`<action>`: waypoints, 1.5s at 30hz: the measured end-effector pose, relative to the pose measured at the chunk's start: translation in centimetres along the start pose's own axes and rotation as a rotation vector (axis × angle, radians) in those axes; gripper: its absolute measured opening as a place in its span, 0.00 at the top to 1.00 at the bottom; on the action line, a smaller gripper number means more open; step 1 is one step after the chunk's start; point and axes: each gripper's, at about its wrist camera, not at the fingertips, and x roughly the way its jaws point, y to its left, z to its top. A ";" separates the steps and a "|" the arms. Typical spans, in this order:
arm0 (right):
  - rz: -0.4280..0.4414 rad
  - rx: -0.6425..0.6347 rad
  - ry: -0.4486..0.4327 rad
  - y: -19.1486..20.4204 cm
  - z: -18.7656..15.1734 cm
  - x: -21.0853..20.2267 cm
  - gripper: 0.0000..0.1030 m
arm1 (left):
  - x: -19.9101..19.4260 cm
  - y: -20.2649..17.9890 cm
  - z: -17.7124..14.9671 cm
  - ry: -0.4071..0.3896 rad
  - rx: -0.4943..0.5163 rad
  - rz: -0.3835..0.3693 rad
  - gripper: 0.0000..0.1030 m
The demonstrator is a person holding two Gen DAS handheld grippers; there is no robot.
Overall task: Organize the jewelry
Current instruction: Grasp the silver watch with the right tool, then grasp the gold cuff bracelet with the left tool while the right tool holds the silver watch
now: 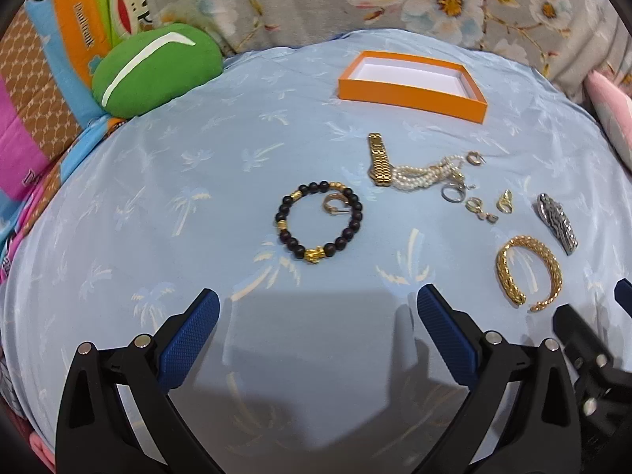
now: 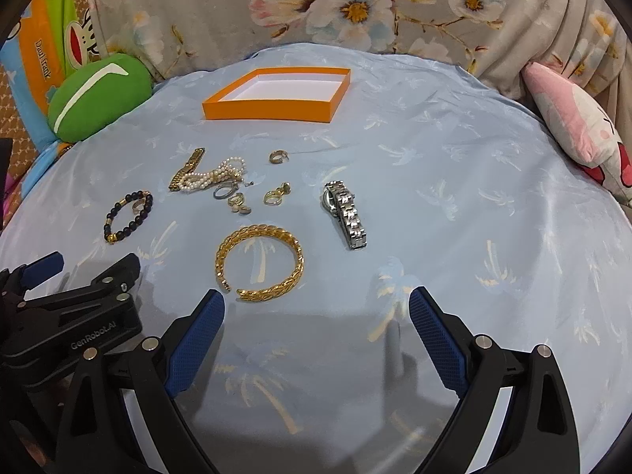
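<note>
Left claw [image 1: 318, 308]: jaws spread wide, gripping nothing, hovering over the blue palm-print sheet [image 1: 197, 181] at 6 o'clock in its own view.
Right claw [image 2: 316, 308]: likewise agape and empty, just short of the gold cuff bangle [image 2: 259, 262].
Orange box [image 2: 272, 112]: lidless, white-lined, lying toward 12 o'clock, well apart from the jewelry.
Black bead bracelet [image 1: 318, 221]: flat on the sheet at the left view's centre, a small hoop earring [image 1: 335, 205] inside its ring.
Gold watch band [image 1: 378, 160]: at 1 o'clock from the beads, touching a pearl bracelet [image 1: 418, 175].
Small rings and earrings [image 2: 237, 197]: scattered just beside the pearls.
Silver watch [image 2: 347, 213]: at 1 o'clock from the bangle, apart from it.
Green cushion [image 1: 156, 67]: at 10 o'clock, off the sheet's edge.
</note>
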 end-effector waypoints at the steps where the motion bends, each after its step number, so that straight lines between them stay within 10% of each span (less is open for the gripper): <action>1: 0.008 0.009 -0.003 -0.4 0.4 0.0 0.10 | 0.1 0.4 0.0 0.009 -0.016 -0.005 0.05; 6: 0.038 0.048 -0.012 -2.4 2.8 0.5 0.11 | 0.6 1.8 -0.1 0.058 -0.053 -0.016 0.05; 26: 0.120 0.050 0.099 -3.5 5.9 6.3 0.89 | 0.3 1.5 1.7 0.068 -0.031 -0.133 0.05; 45: 0.143 0.094 0.052 -4.6 5.7 3.4 0.91 | 0.5 3.6 2.8 0.050 -0.085 -0.098 0.05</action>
